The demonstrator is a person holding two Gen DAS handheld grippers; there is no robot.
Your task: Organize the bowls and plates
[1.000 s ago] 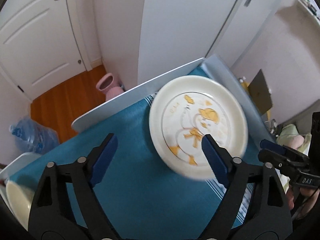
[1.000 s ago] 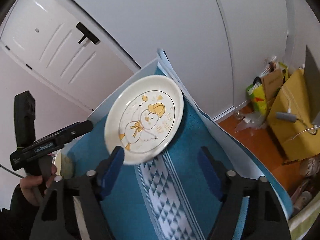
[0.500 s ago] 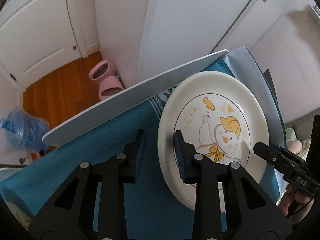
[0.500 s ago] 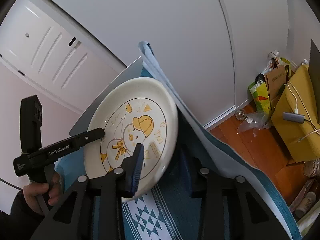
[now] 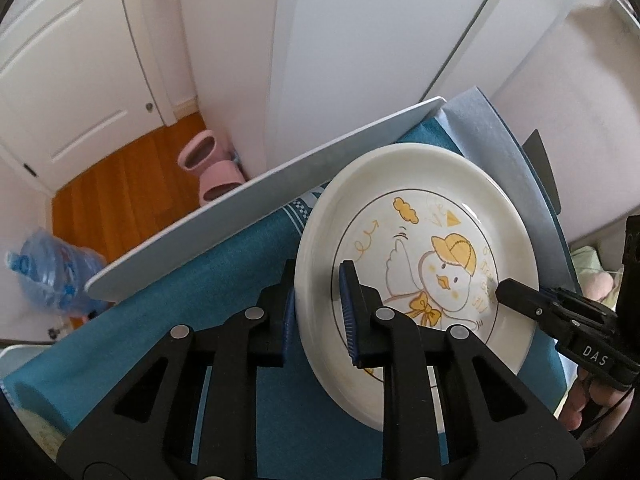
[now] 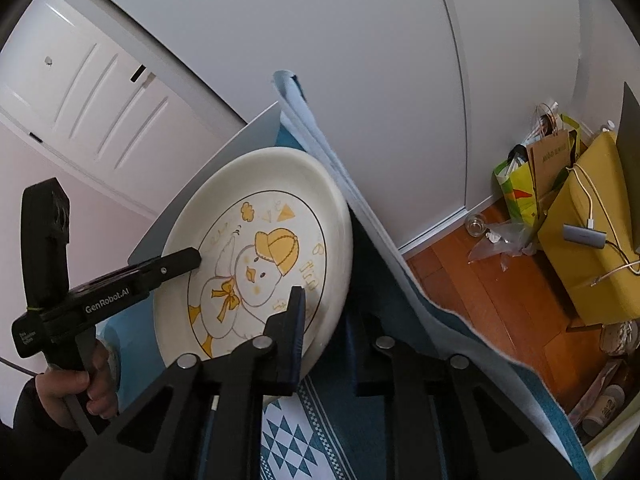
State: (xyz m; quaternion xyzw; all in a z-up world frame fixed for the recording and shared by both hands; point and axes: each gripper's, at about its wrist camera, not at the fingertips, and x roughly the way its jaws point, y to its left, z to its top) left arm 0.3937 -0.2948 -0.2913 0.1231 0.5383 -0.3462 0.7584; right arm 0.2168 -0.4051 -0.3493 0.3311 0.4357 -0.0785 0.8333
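Observation:
A cream plate (image 5: 436, 216) with a yellow-capped duck drawing is held tilted over the blue tablecloth (image 5: 192, 304). My left gripper (image 5: 318, 312) is closing on its left rim, one pad behind the rim and one on the plate's face. In the right wrist view the same plate (image 6: 264, 200) fills the middle. My right gripper (image 6: 324, 336) is closing on its lower right rim, with the right finger mostly hidden behind the plate. Each view shows the other gripper's tip on the plate: the right gripper (image 5: 504, 291) and the left gripper (image 6: 192, 258).
The white table edge (image 5: 240, 208) runs just beyond the plate, with a wall and cupboard doors close behind. Pink slippers (image 5: 208, 172) and a water bottle (image 5: 44, 268) are on the wood floor. Bags (image 6: 588, 216) stand on the floor to the right.
Both grippers' jaws went from wide open to closed on the plate's rim. The plate now looks nearer and larger in both views.

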